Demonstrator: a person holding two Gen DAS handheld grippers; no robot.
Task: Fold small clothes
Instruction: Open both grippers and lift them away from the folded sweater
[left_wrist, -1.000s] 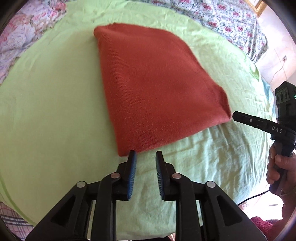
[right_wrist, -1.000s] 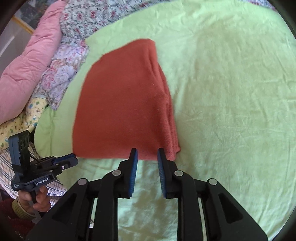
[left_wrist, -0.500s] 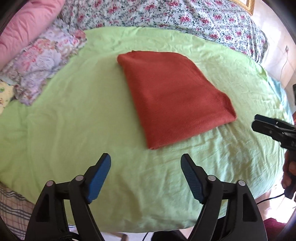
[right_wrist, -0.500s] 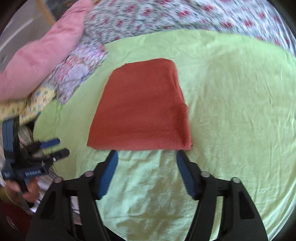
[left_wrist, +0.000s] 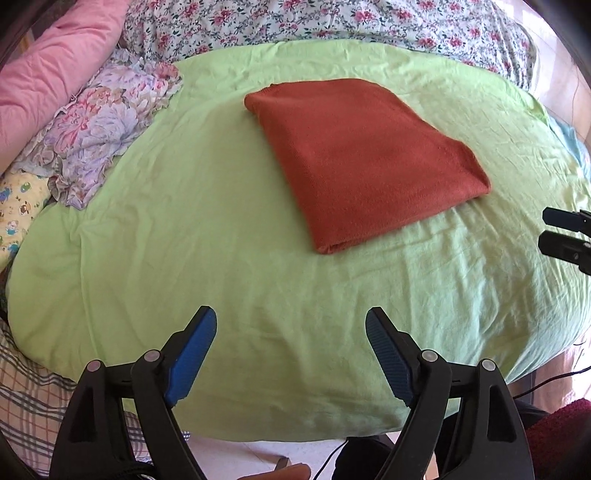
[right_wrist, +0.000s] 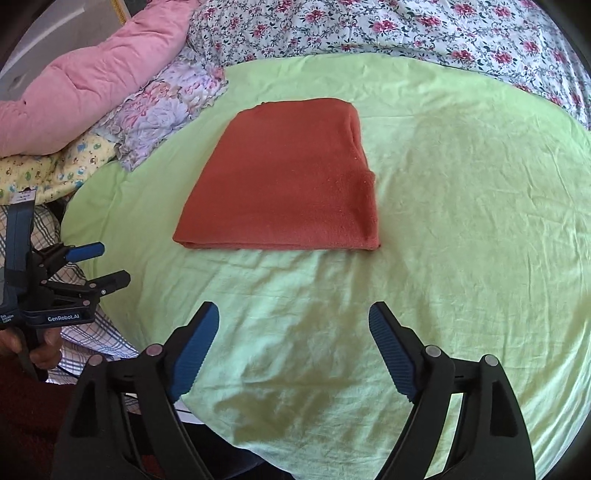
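The red garment (left_wrist: 365, 158) lies folded into a neat rectangle on the green sheet (left_wrist: 221, 240). Both grippers, left (left_wrist: 291, 328) and right (right_wrist: 293, 321), hang apart and empty, near it; folding looks finished.

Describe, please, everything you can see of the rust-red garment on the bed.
The rust-red garment is a fine knit, folded into a flat, roughly rectangular stack with layered edges showing at its near corner. It lies on the green sheet, smooth, uncreased. Nothing else touches it; both grippers are off it.
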